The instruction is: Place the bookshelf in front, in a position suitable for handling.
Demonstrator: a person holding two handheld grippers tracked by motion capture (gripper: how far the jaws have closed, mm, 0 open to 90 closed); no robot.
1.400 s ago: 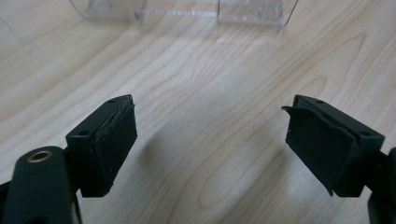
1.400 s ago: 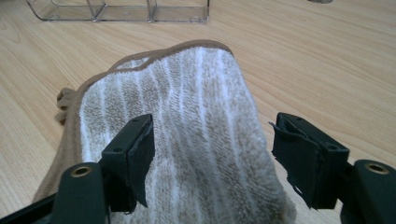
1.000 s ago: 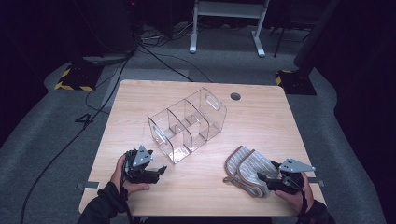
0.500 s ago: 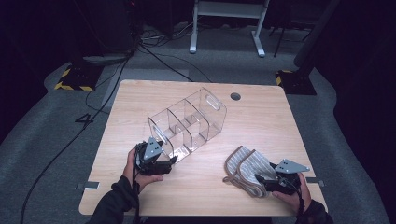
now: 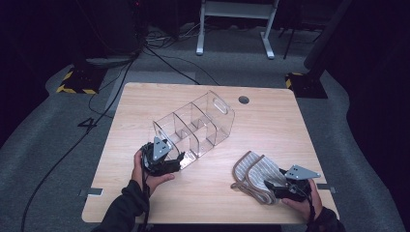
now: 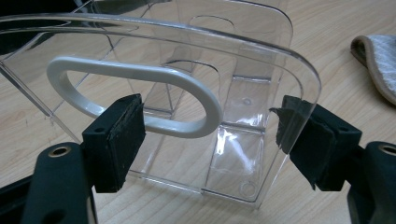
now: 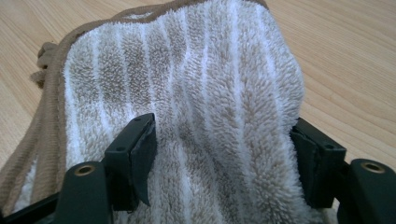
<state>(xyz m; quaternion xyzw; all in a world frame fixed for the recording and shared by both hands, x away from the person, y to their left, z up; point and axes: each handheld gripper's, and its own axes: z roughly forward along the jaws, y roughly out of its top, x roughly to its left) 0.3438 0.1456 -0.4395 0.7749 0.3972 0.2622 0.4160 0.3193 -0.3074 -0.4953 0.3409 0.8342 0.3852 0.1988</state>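
Dark carpeted floor (image 5: pixel 58 159) with trailing black cables surrounds the pale wooden surface (image 5: pixel 270 125) in the high view. On it a clear plastic organiser with three dividers and oval handle cut-outs (image 5: pixel 196 128) lies slantwise at the middle. The left hand-held gripper (image 5: pixel 162 159), held in the person's left hand (image 5: pixel 145 171), sits at the near end of this organiser. Toward the near right corner lies a beige-and-white striped terry towel with a tan border (image 5: pixel 254 176), loosely folded, well apart from the organiser. The right hand-held gripper (image 5: pixel 280 188), in the right hand (image 5: pixel 302 200), meets the towel's near edge.

From the left gripper view, the organiser's end wall (image 6: pixel 187 116) stands between the two black jaws. The left pad (image 6: pixel 119 140) lies against the outside of the wall, just under the white-rimmed oval handle opening (image 6: pixel 135 100). The right pad (image 6: pixel 303 133) is seen through the curved clear corner, and whether it presses on the plastic is hard to tell through the glare, so the jaws seem to straddle the wall, spread wide rather than clenched. A bit of the towel (image 6: pixel 378 60) shows at the upper right.

From the right gripper view, the towel (image 7: pixel 187 102) bulges up between the jaws. The pad on the left (image 7: pixel 137 158) digs into the pile and the one on the right (image 7: pixel 310 163) is pressed against the fold's side, so this gripper is grasping a thick bunch of towel, which rests on the wood.
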